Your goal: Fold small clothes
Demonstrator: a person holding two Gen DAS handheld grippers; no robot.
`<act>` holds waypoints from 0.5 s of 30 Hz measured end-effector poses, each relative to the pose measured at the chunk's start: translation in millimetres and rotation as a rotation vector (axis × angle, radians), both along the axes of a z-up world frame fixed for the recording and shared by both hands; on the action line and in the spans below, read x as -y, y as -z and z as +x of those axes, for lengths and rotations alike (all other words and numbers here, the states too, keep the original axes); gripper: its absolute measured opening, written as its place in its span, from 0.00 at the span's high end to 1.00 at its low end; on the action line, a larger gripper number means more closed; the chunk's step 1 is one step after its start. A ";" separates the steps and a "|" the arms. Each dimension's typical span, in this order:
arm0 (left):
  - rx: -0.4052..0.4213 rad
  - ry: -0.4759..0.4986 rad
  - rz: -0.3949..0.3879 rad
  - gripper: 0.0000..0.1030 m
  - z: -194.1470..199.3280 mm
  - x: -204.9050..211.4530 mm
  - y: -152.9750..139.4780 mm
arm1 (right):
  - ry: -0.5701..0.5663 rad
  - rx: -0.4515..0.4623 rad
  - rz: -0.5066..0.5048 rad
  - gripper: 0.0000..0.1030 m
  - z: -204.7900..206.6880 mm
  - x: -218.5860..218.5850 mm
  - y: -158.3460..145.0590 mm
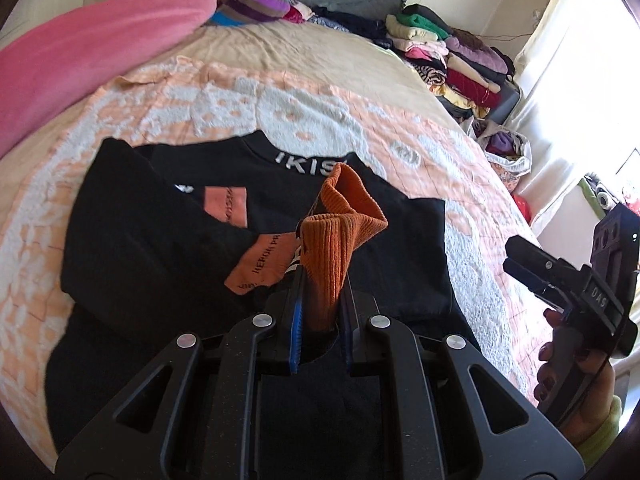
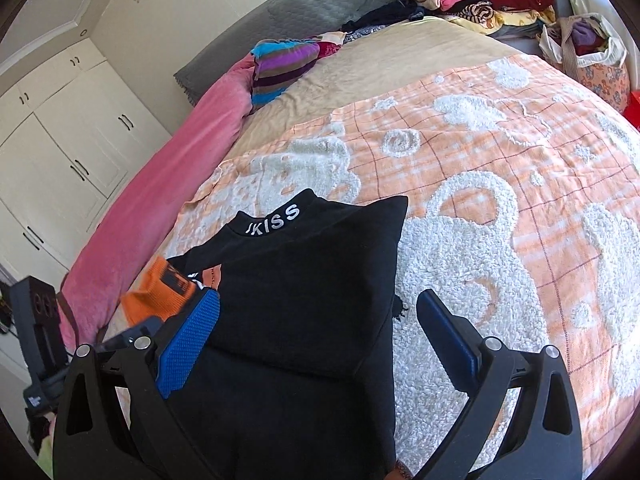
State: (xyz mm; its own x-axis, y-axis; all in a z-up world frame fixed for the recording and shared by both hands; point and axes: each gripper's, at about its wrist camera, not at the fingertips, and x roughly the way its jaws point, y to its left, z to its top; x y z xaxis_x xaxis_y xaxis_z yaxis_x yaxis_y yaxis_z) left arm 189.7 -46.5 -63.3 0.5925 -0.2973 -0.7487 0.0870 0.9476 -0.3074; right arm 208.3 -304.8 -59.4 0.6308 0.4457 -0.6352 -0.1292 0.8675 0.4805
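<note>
Jaws of the left gripper [image 1: 320,280] are closed on an orange ribbed cuff [image 1: 340,236], which stands up between the blue pads above the black top [image 2: 304,280]. The right gripper [image 2: 316,344] hangs over the same top with its jaws wide apart and nothing between them. The top lies flat on the orange and white bedspread [image 2: 500,184], collar away from the person. Farther back are a pink blanket [image 1: 80,52], a striped garment [image 2: 280,68] and piles of folded clothes [image 1: 452,60].
</note>
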 end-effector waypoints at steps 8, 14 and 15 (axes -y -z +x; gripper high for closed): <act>-0.092 0.079 -0.040 0.74 2.6 15.0 29.6 | -0.014 -0.019 -0.007 0.04 2.9 -5.3 6.7; -0.085 0.154 -0.068 0.52 -5.1 12.9 20.2 | -0.045 -0.037 -0.008 0.04 4.8 -15.6 11.8; -0.076 0.154 -0.052 0.52 -6.4 10.6 17.0 | -0.057 -0.043 -0.004 0.04 4.9 -19.0 13.4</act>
